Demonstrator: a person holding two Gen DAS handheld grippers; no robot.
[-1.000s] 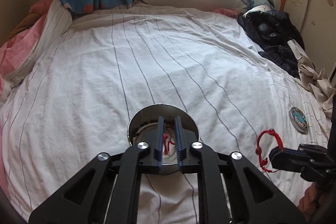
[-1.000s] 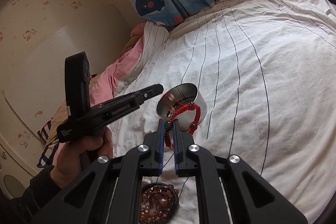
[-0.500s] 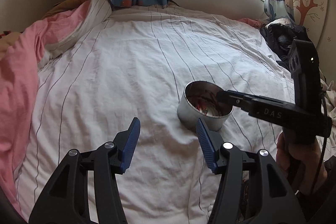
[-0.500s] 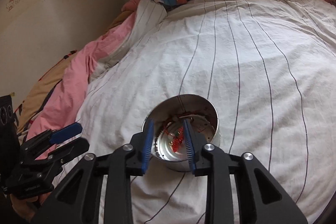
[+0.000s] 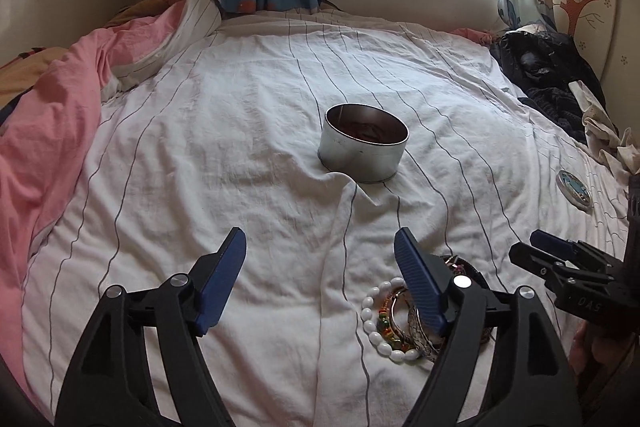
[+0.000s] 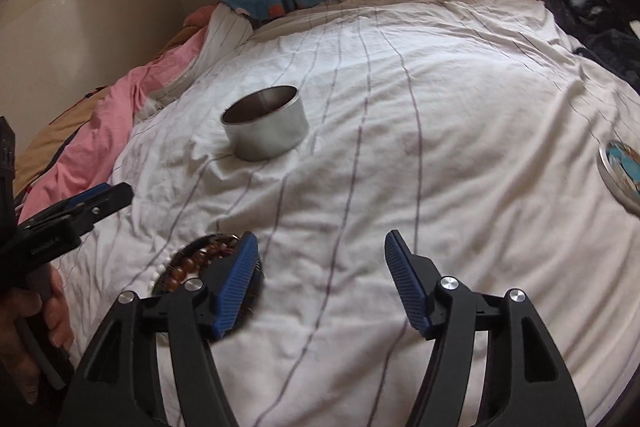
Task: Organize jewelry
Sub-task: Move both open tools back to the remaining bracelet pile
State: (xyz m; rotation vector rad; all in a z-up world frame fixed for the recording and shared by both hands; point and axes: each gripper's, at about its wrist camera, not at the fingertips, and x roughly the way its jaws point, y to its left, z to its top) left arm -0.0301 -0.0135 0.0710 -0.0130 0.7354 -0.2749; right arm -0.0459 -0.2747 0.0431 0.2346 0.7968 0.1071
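A round metal tin stands open on the white striped bedsheet, with red jewelry inside; it also shows in the right wrist view. A pile of bracelets, white beads, a multicoloured one and a brown bead strand, lies near the front. My left gripper is open and empty, its right finger over the pile. My right gripper is open and empty, just right of the pile. The right gripper also shows at the lower right of the left wrist view.
The tin's lid with a blue picture lies on the sheet at the right, also in the right wrist view. A pink quilt is bunched at the left. Dark clothes lie at the back right.
The left gripper let go in the tin, then opened and pulled back. The right gripper dropped the red bracelet into the tin, opened wide and drew back toward the bracelet pile.
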